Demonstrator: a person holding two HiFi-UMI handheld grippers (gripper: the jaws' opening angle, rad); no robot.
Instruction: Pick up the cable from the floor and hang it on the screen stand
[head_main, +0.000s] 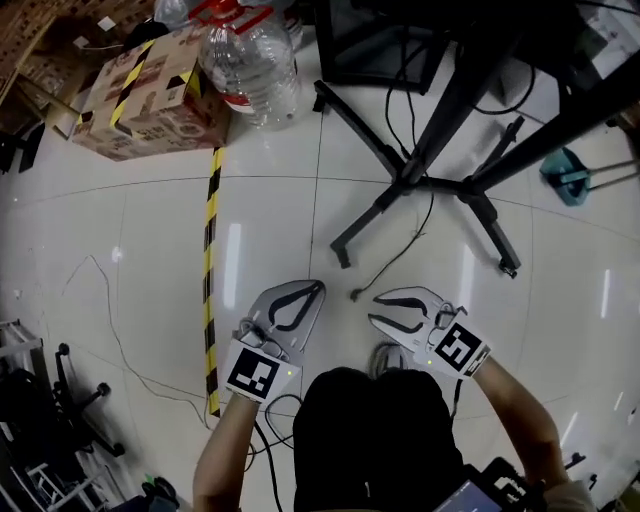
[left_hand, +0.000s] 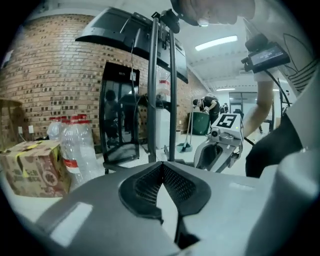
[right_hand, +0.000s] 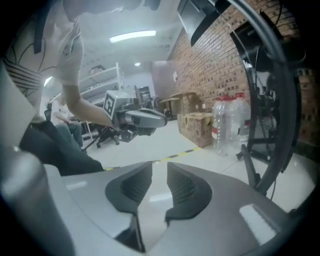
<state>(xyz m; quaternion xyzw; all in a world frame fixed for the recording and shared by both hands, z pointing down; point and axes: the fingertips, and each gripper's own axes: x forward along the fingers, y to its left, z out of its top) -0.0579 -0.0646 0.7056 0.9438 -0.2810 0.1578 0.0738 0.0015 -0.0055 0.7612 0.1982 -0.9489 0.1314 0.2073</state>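
head view has me crouched low over the white floor (head_main: 150, 230), both tools out in front. my right gripper (head_main: 372, 308) has its jaws spread and empty; the right gripper view shows only bare tile in the gap. my left gripper (head_main: 318, 287) has its jaws pressed together at the tips, with nothing in them either. the cable (head_main: 395, 262) is a thin dark line on the floor. it runs from the foot of the screen stand (head_main: 405, 180) toward me, and its loose end (head_main: 355, 294) lies just ahead of the right jaws, between the two grippers.

i judge the pick is the step in hand. the right jaws are better placed, so i'd lower them close to the tile and straddle the cable a little back from its end, crossing its line rather than lying along it. it is thin and the floor looks slick, so it may skid; i'd close fully before lifting. i cannot tell whether the far end is fixed at the stand, so the lift should be gentle. a fainter wire (head_main: 110, 320) lies well apart, left of the striped tape (head_main: 210, 250); i'd leave it alone.
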